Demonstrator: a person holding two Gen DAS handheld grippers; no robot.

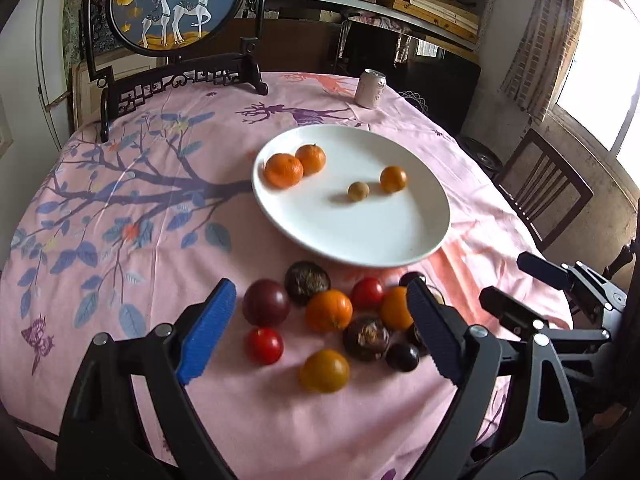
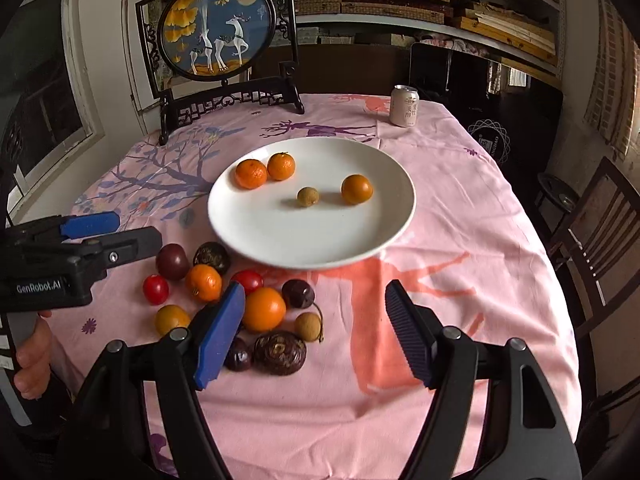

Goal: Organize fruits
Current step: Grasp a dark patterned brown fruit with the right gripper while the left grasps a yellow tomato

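A white plate (image 1: 360,240) (image 2: 280,240) on the pink cloth holds two mandarins (image 1: 284,170) (image 2: 251,174), a small orange (image 1: 393,179) (image 2: 357,189) and a longan (image 1: 358,191) (image 2: 308,197). In front of it lies a pile of loose fruit: oranges (image 1: 329,310) (image 2: 264,309), red tomatoes (image 1: 264,345) (image 2: 156,289), dark plums (image 1: 266,303) (image 2: 172,261) and brown water chestnuts (image 1: 366,338) (image 2: 280,352). My left gripper (image 1: 320,328) is open and empty, its fingers on either side of the pile. My right gripper (image 2: 316,332) is open and empty, just right of the pile; it also shows in the left wrist view (image 1: 532,284).
A drink can (image 1: 371,89) (image 2: 405,105) stands at the far right of the table. A framed round deer screen (image 1: 176,4) (image 2: 218,28) stands at the back left. A wooden chair (image 1: 544,188) (image 2: 600,224) is beside the table on the right.
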